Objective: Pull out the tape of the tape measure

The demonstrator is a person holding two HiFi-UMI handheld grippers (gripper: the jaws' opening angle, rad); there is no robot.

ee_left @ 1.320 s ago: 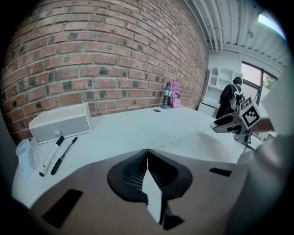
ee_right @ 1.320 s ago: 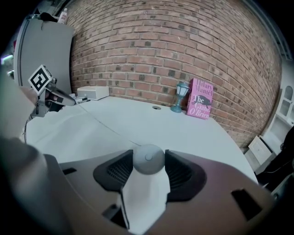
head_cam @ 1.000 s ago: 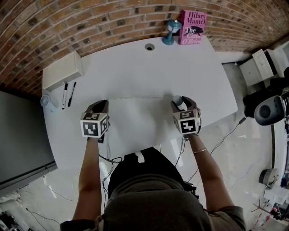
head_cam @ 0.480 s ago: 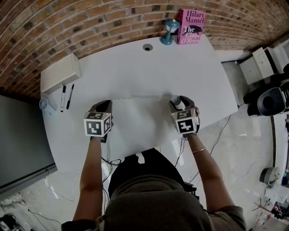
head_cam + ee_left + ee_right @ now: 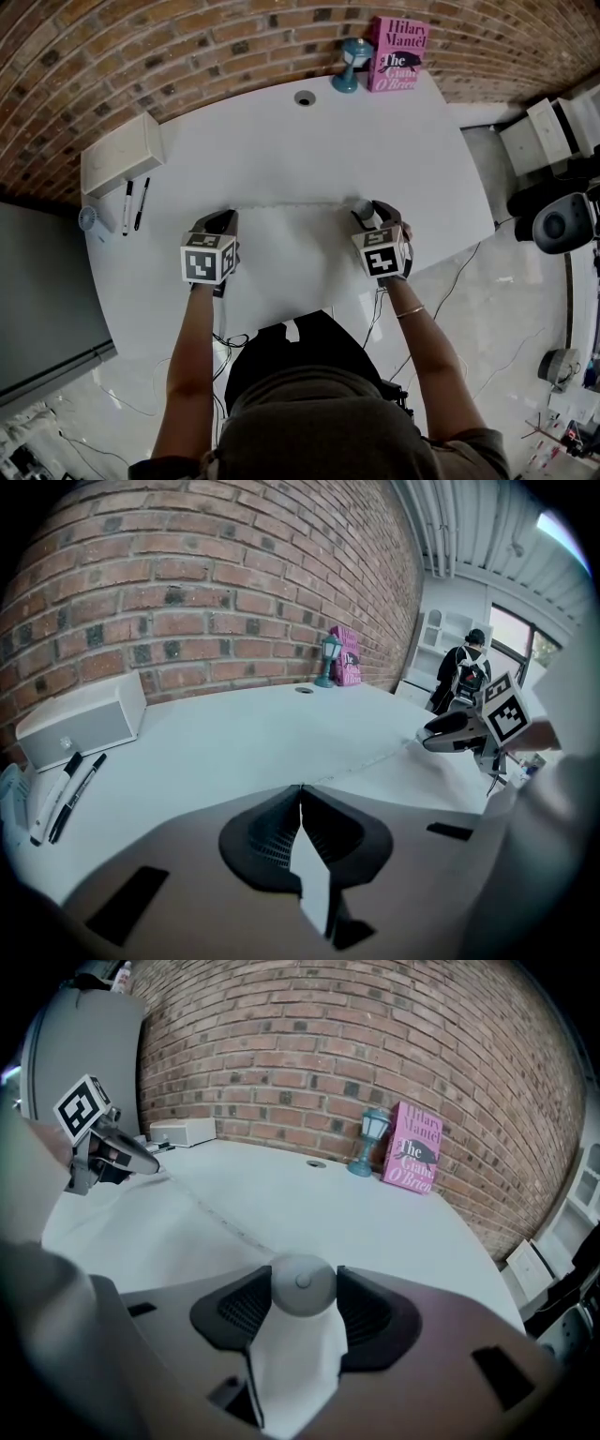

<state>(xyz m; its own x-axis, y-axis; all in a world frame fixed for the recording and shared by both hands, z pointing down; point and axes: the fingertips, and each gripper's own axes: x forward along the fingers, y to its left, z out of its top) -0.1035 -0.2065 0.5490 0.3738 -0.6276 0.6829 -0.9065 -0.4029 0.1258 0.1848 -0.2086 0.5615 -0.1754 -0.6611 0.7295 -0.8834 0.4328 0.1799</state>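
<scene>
My right gripper [image 5: 372, 214] is shut on the round grey case of the tape measure [image 5: 302, 1284], which sits between its jaws near the white table's right front. White tape hangs down from the case inside the jaws. My left gripper [image 5: 225, 221] is shut on the thin white end of the tape [image 5: 309, 874] at the left front. Between the two grippers the pulled-out tape [image 5: 295, 203] runs as a pale line low over the table [image 5: 281, 141]. The left gripper view shows the right gripper [image 5: 450, 733] across from it.
At the table's left stand a white box [image 5: 117, 150] and two pens [image 5: 133, 202]. A pink book [image 5: 398, 56], a blue lantern ornament [image 5: 352, 64] and a cable hole [image 5: 304, 97] are at the far edge. Cables hang below the near edge. A person with a backpack [image 5: 466, 677] stands far right.
My left gripper has moved a little to the right, toward the right gripper, still shut on the tape end. The right gripper has stayed in place.
</scene>
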